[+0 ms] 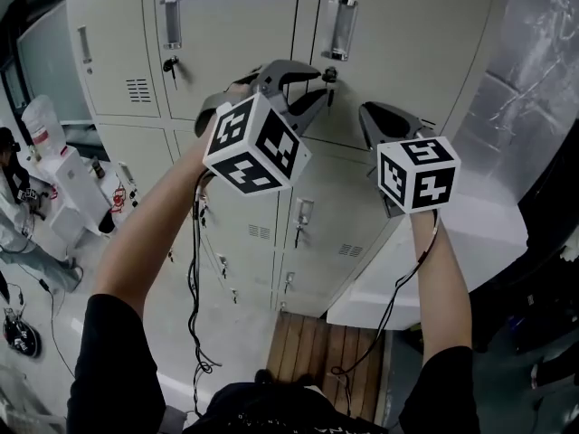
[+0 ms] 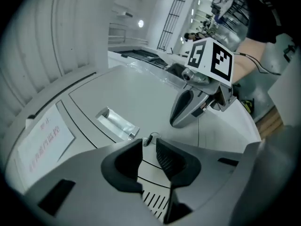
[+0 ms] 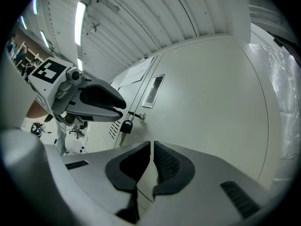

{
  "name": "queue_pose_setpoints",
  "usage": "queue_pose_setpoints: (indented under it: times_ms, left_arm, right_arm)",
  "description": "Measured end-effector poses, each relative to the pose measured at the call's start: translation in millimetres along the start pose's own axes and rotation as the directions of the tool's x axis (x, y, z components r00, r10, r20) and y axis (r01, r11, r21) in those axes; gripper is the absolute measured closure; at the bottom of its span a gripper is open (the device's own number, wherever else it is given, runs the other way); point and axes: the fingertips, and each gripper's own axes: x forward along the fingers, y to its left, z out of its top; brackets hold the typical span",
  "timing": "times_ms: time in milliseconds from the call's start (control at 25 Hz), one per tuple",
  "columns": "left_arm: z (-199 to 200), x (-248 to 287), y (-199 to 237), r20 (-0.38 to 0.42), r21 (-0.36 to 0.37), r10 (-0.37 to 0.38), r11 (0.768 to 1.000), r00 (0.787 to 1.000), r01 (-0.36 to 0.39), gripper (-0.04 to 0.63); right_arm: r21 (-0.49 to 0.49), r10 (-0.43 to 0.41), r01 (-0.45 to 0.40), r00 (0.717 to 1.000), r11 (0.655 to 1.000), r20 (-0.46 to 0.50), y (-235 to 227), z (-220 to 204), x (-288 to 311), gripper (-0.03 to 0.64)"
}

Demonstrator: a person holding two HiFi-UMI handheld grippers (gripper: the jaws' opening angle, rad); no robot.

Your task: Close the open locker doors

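Observation:
Beige metal lockers (image 1: 398, 52) fill the head view, and every door I can see lies flush in its frame. My left gripper (image 1: 321, 84) is held level near the upper middle door's lock (image 1: 330, 75). Its jaws stand a little apart with nothing between them, and the lock (image 2: 151, 138) shows just past the tips of my left gripper (image 2: 149, 145). My right gripper (image 1: 371, 116) hovers before the upper right door, shut and empty. In the right gripper view the pads of my right gripper (image 3: 152, 147) nearly meet, with a black key tag (image 3: 126, 125) hanging left of them.
Recessed metal handles (image 1: 339, 25) sit above the locks, and a paper notice (image 2: 42, 140) is stuck on one door. A white ledge (image 1: 434, 269) juts out at lower right, over wooden slats (image 1: 317, 346). A foil-covered wall (image 1: 534, 80) is at right. A water dispenser (image 1: 54, 161) stands at left.

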Motion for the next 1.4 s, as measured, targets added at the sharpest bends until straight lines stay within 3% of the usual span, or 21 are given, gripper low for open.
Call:
queue_pose_setpoints:
  times_ms: [160,920,1040,1200,1280,1400]
  left_arm:
    - [7.8,9.3,-0.3,-0.053,0.075,-0.003,0.997,0.999,0.007,0.506]
    - [5.0,28.2,-1.8,-0.238,0.176,0.047,0.984,0.970,-0.004,0.548]
    - [4.8,28.3,-1.3,-0.234,0.117,0.049,0.993,0.971,-0.021,0.549]
    - [4.3,27.6,0.8,-0.195,-0.047,0.054,0.997,0.979,-0.064,0.551]
    - [4.5,27.3,2.0,-0.166,-0.153,0.067,0.984,0.984,-0.093,0.551]
    - [4.2,26.6,3.9,-0.127,-0.316,0.100,0.939,0.987,-0.136,0.551]
  right_arm:
    - [-0.008,0.020,-0.020,1.000,1.000,0.001,1.3,0.1,1.2,0.569]
    - [-0.059,0.078,-0.078,0.997,0.995,-0.017,1.8,-6.6,-0.9,0.569]
    - [-0.062,0.079,-0.080,0.997,0.995,-0.018,2.4,-6.7,-0.8,0.570]
    - [-0.060,0.074,-0.075,0.997,0.995,-0.020,1.1,-7.9,0.2,0.569]
    - [-0.057,0.070,-0.072,0.997,0.996,-0.022,0.0,-8.9,0.7,0.569]
    - [-0.051,0.064,-0.066,0.998,0.997,-0.026,-0.8,-9.9,2.1,0.569]
